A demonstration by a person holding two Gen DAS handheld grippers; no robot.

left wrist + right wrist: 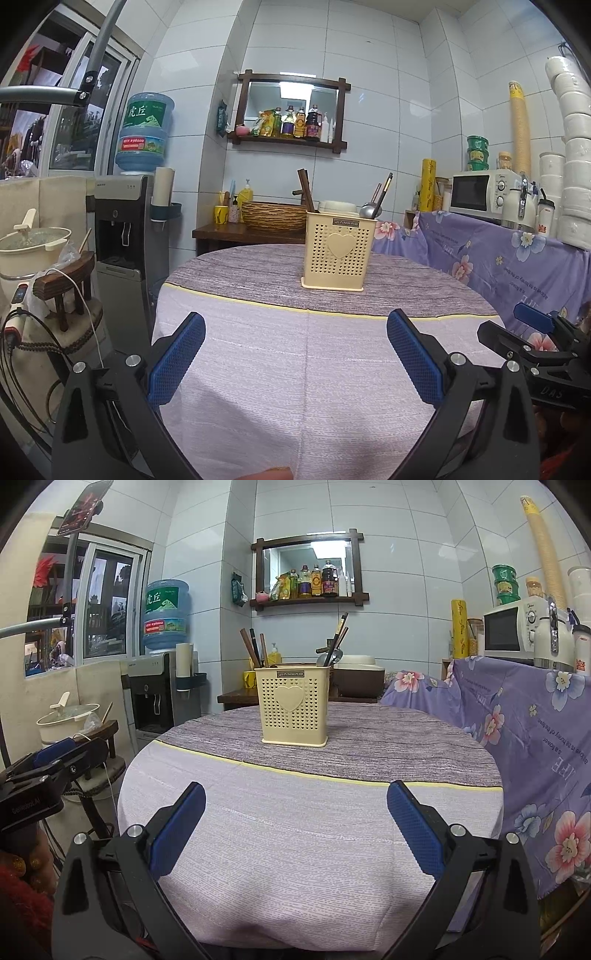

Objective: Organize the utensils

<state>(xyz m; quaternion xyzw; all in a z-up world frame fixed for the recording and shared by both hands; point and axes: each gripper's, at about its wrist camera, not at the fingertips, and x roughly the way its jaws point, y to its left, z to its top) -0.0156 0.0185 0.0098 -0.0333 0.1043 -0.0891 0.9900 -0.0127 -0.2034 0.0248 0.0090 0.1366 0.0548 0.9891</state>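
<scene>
While both grippers hang over the near edge of the round table (pixel 258 369), I read the left gripper (pixel 295 354) as spread wide with nothing between its blue pads (pixel 177 362), and the right gripper (pixel 295 830) as spread equally wide and empty.

The utensil holder (pixel 293 709), a cream perforated box with a heart on its front, stands upright on the darker band of the tablecloth (pixel 369 731), well apart from both grippers. From the right wrist view I see wooden chopsticks (pixel 253 646) leaning out of its left side and a metal ladle (pixel 332 657) with further dark handles on its right side. No utensil lies loose on the cloth in either view, so I judge the sorting to be done or nearly done, though I cannot see inside the holder.

Hazards from this position:

1. The holder is light and tall. A push high on its wall from an open finger would likely tip it and spill the contents.
2. The handles lean outward above the rim. A gripper brought in low and fast could catch one and lever the holder over.
3. The cloth hangs loose over the table edge. A finger dragging on it could pull the holder along.
4. The grippers sit close side by side; each shows at the edge of the other's view, so a careless inward swing risks a collision
</scene>
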